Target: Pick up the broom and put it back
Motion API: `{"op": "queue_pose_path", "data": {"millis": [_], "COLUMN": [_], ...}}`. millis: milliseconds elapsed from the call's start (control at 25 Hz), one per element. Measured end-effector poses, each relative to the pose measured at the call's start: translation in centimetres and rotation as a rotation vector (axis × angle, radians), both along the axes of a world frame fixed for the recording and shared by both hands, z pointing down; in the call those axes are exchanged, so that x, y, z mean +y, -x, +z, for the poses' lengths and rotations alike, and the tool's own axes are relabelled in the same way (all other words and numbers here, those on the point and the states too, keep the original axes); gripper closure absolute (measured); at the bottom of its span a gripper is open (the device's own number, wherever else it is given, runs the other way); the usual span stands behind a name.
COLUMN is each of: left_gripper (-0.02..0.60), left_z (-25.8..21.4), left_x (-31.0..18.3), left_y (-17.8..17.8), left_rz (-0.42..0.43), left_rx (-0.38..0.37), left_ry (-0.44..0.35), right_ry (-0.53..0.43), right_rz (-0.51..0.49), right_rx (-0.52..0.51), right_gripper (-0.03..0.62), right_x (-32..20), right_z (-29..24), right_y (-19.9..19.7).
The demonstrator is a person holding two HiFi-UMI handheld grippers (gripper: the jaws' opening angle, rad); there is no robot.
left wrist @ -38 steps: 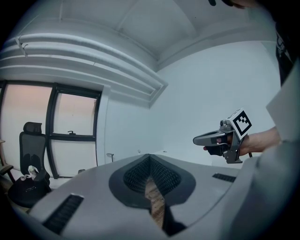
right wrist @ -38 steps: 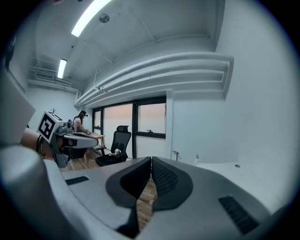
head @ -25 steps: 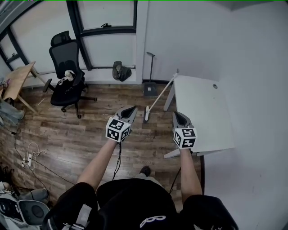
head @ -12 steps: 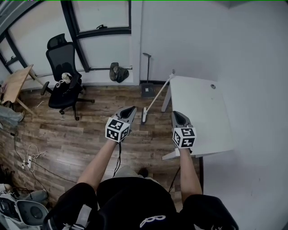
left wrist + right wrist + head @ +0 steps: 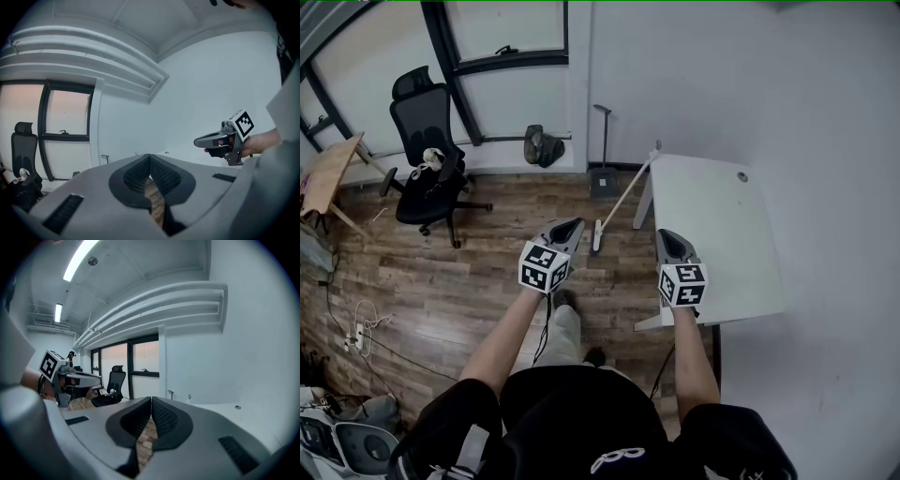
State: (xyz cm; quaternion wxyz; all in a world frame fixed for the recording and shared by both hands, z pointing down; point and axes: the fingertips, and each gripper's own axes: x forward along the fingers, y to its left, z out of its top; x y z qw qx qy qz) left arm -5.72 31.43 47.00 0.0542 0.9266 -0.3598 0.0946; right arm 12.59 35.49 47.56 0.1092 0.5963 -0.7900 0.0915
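The broom (image 5: 623,199) leans with its pale handle against the corner of the white desk (image 5: 712,244), and its head (image 5: 597,236) rests on the wood floor. A long-handled dustpan (image 5: 602,180) stands by the wall behind it. My left gripper (image 5: 573,224) (image 5: 149,155) hangs just left of the broom head, shut and holding nothing. My right gripper (image 5: 666,234) (image 5: 151,399) is over the desk's front left corner, also shut and holding nothing. Each gripper shows in the other's view: the right gripper (image 5: 201,139) and the left gripper (image 5: 96,377). Neither touches the broom.
A black office chair (image 5: 427,178) stands at the left near the windows. A wooden table (image 5: 323,173) is at the far left. A dark bag (image 5: 539,145) lies by the wall. Cables and a power strip (image 5: 356,330) lie on the floor at lower left.
The person has stepped forward, and a leg now shows below the grippers. The chair and the broom have shifted slightly left and up in the picture. Both grippers stay shut.
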Motion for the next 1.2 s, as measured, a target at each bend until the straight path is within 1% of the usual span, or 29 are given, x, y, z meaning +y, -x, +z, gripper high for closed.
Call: {"op": "queue_pose_path", "data": {"millis": [400,680,1200], "left_gripper": [0.565,0.565,0.565], "left_z": [0.2,0.8,2.8], "left_x": [-3.8,-7.8,-18.0], "left_y": [-2.2,-2.2,-3.2], "left_rz": [0.04,0.048,0.079], "left_rx": [0.006,0.012,0.006], "left_ry": [-0.003,0.009,0.052], "right_ry": [0.015,0.029,0.08], "right_rz": [0.026,0.036,0.078], "right_rx": [0.002,0.008,-0.001], "right_gripper": [0.569,0.569,0.569], "right_x": [-2.8,-6.3,-15.6], "right_z": [1.0,1.6,3.8], "right_y": [-1.5,-1.4,-2.5]}}
